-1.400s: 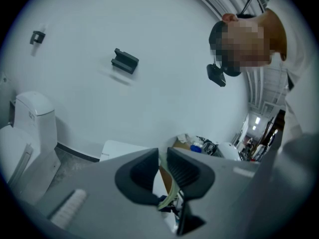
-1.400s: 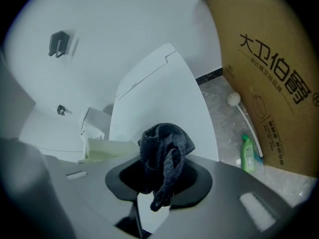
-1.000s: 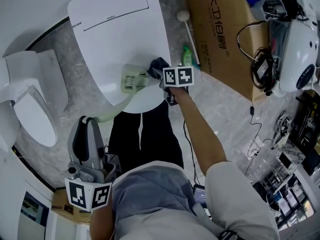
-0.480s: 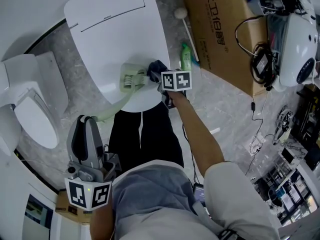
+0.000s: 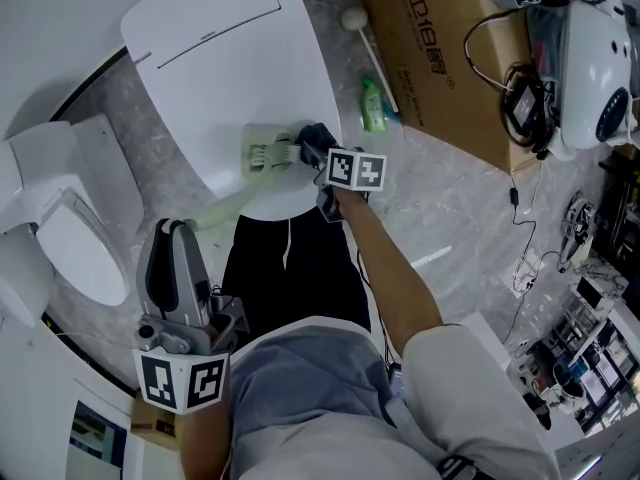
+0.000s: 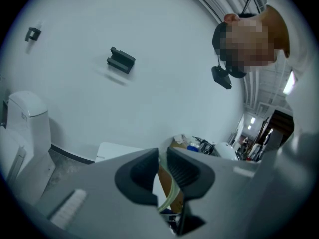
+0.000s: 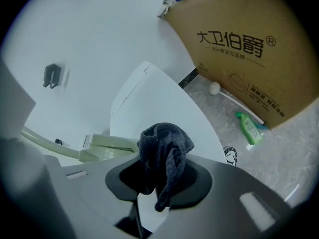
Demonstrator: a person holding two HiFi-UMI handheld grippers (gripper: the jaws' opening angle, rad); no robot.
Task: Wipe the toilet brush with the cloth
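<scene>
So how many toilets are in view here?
2. One toilet, lid shut, lies ahead under the brush; the other toilet is at the left. More may be hidden outside the view.

White wall [image 6: 149,44], grey speckled floor [image 5: 450,203], cardboard box [image 5: 440,58] beside toilet [image 5: 240,78].

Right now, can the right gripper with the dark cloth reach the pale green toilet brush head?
Probably yes: the right gripper, shut on the dark cloth, sits right beside the pale green toilet brush head, nothing between them.
</scene>
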